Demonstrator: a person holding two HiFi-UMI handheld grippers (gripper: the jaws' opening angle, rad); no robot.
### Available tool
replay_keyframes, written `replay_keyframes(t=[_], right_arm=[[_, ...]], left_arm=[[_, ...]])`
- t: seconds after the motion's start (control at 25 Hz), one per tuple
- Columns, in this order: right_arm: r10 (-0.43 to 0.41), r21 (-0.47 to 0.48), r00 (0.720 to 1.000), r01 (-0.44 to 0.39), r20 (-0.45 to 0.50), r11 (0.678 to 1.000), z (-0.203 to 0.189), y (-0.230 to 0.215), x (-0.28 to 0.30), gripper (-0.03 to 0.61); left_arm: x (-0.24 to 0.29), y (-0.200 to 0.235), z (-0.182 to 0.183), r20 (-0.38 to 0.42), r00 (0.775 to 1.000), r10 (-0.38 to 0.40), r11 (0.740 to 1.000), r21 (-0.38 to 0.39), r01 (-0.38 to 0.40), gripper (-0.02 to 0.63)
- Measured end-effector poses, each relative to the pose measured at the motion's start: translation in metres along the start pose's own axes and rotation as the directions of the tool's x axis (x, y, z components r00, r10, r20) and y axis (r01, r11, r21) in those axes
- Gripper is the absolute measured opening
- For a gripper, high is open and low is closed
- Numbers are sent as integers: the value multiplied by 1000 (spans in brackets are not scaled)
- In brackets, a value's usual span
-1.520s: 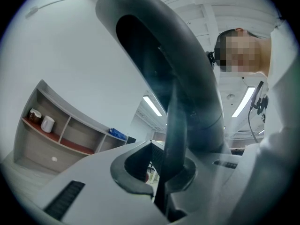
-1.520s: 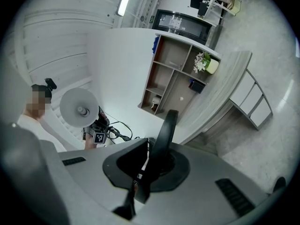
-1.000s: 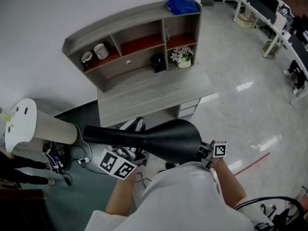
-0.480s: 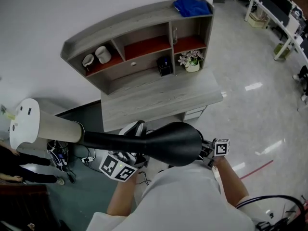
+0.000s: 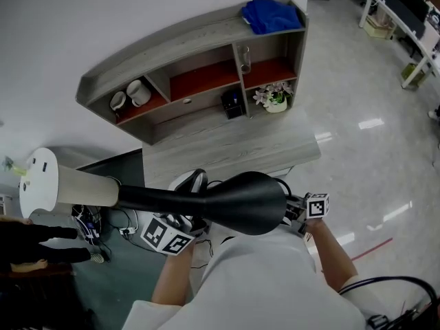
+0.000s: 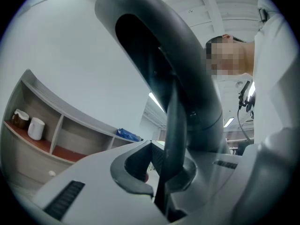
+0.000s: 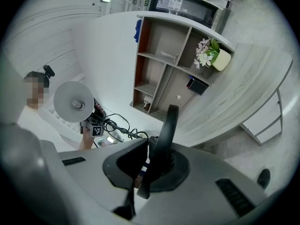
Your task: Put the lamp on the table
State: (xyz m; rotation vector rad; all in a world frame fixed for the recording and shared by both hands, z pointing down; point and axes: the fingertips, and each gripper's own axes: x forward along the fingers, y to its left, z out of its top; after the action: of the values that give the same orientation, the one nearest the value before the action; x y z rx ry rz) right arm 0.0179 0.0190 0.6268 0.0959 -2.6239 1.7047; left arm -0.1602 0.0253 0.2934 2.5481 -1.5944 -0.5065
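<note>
The left gripper [image 6: 165,172] is clenched on a thin dark edge of the black trumpet-shaped lamp [image 5: 237,201]. The lamp's dark body curves up and over the jaws. The right gripper [image 7: 152,168] is also clamped shut, on the thin black rim of the lamp's flared foot [image 5: 258,205]. In the right gripper view the cream drum shade [image 5: 65,184] shows as a pale disc at far left, w/ the other gripper's marker cube [image 7: 97,130] just below it.

The lamp is up in the air, lying on its side across the front of the person's white top [image 5: 261,280]. The foot is at the R end by the right gripper. The slim neck runs L, and the shade at the far L end hangs over a dark grey-green floor patch [image 5: 117,294] w/ tangled black cables [image 5: 120,222].

The lamp isn't on the table. The grey wood-grain table [image 5: 227,146] stands just beyond it, against a white wall. It carries a curved grey shelf unit [image 5: 172,43] w/ red inner shelves. A crumpled blue cloth [image 5: 271,16] lies on top at the R end. Two white cups [image 5: 130,93] sit in the L cubby. A small black box [image 5: 232,102] and a white pot of pale flowers [image 5: 273,98] stand side by side low at the R. Glossy pale floor [image 5: 364,81] spreads off to the R.
</note>
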Motion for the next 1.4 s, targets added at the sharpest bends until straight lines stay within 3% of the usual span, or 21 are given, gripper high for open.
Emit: replay_keyframes(t=[0.36,0.64,1.08,1.24,1.4], right_arm=[[-58,-7,998,58,-17,998,39,-39,-15,20],[-131,31,990,130,53,991,59,-75,-16,20],[-253,101,944,237,210,966,103,-132,3,20],[-286,94,940,272,189,958,111,-157,16,20],[-298,98,938,285,179,954,118,-180,28,20]], left_arm=[[69,17,-29,-35,999,-30,999,-24,29,8],[116,41,-55,-79,988,-136,991,-21,135,8],[178,117,-101,-99,957,-271,954,-158,254,8],[198,141,-118,-125,941,-315,943,-152,296,8],[214,167,-135,-140,942,-306,949,-121,290,8]])
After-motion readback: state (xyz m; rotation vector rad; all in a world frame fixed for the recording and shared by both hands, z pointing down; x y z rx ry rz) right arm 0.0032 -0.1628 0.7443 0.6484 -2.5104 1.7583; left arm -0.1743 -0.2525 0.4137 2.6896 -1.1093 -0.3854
